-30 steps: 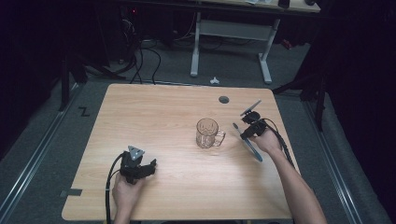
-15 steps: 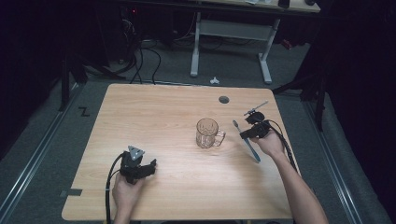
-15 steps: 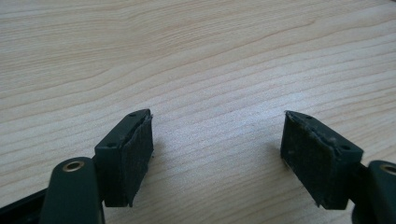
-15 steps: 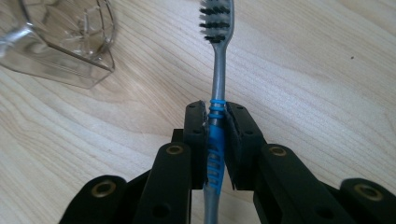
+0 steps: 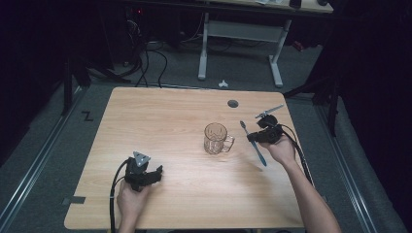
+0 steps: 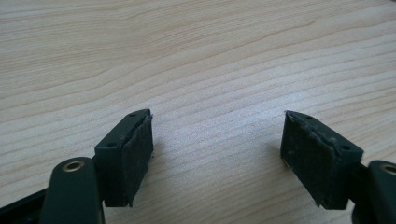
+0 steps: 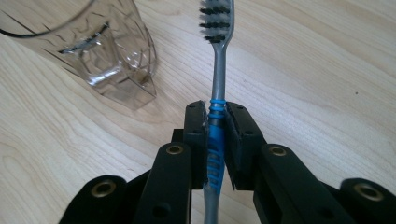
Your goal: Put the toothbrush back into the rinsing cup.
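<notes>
- Dark room, cables and desk legs on the floor behind; work on a pale wooden table [image 5: 160,111].
- Right gripper [image 7: 215,122]: jaws clamped on the toothbrush [image 7: 215,70] at its blue grip, bristle head pointing away from the jaws, tail trailing back past the hand.
- Glass mug [image 5: 215,138]: upright mid-table, just left of the brush, apart from it.
- Left gripper [image 5: 145,175]: jaws apart, nothing between them, resting near the front edge.
- Risk: the long handle could pivot in the pads; a low approach could knock the brush head on the mug rim and tip it.
</notes>
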Motion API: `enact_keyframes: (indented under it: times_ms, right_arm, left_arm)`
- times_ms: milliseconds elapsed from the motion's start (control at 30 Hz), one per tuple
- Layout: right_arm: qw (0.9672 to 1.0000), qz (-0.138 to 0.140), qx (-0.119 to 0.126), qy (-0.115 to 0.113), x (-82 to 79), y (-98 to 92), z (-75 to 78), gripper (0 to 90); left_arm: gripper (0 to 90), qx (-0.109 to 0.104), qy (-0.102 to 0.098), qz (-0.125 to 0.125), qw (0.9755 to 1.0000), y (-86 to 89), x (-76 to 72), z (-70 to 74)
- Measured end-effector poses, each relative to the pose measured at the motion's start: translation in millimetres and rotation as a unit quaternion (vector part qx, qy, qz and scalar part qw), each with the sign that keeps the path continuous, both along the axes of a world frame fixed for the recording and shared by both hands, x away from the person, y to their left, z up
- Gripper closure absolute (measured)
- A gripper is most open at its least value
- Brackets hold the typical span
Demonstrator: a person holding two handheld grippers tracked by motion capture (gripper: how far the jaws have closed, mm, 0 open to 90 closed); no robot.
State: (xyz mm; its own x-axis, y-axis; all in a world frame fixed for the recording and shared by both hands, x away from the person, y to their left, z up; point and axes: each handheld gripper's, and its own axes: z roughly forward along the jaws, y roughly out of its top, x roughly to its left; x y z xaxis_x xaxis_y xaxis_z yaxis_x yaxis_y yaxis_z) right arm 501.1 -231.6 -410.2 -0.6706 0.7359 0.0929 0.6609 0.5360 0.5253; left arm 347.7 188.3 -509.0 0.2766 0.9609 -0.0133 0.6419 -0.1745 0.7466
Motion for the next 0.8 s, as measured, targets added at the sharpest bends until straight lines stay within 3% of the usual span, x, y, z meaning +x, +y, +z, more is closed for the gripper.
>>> enact_keyframes:
  times_ms: [533, 800]
  right_arm:
    - [0.9986, 0.005, 0.047, -0.025, -14.6, -2.2, 5.1, 80.1]
    - [0.9949, 0.017, 0.098, -0.017, -17.7, -6.2, 6.1, 80.0]
  left_arm:
    - [25.9, 0.000, 0.000, 0.000, 1.0000, -0.1, 0.0, 0.0]
    - [25.9, 0.000, 0.000, 0.000, 1.0000, -0.1, 0.0, 0.0]
